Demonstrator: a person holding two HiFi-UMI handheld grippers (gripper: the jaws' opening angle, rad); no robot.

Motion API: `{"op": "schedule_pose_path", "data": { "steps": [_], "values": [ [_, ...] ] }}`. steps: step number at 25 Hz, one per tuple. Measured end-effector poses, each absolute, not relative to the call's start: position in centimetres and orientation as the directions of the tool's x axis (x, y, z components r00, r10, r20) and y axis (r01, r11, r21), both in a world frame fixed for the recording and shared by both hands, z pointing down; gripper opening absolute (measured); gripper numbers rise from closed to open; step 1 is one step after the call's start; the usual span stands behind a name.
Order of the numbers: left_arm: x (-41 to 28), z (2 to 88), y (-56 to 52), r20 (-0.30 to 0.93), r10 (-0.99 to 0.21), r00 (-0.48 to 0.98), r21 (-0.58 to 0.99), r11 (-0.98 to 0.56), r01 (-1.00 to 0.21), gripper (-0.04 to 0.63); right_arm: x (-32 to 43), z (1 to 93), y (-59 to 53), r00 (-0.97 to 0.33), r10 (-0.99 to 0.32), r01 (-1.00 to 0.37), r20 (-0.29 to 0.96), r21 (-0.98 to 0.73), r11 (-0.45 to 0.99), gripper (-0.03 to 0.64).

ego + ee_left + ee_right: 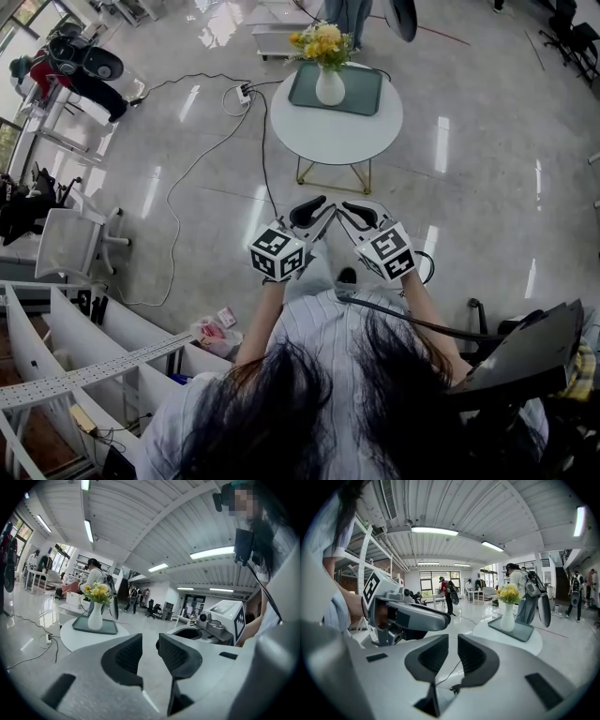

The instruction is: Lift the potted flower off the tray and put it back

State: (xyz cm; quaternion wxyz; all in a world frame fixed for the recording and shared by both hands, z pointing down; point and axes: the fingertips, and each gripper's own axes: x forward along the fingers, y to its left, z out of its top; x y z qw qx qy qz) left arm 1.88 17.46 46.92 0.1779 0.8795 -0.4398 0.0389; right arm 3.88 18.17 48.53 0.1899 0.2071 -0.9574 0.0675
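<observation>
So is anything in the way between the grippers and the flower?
Nothing visible stands in the way. Between the left gripper, the right gripper and the table there is only floor, with a thin cable lying on it. The flower stands on the tray.

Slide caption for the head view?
Left gripper and right gripper hover empty, short of the table with potted flower on tray.
</observation>
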Motion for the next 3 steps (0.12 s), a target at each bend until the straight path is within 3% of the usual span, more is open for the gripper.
{"op": "schedule_pose_path", "data": {
  "steps": [3],
  "values": [
    [1.6,46.85,17.35,0.223,-0.764,0.605,0.28,-0.544,-0.791,0.123,3.7,48.68,18.22,-0.843,-0.365,-0.416,0.396,-0.049,0.908,0.078]
  ]
}}
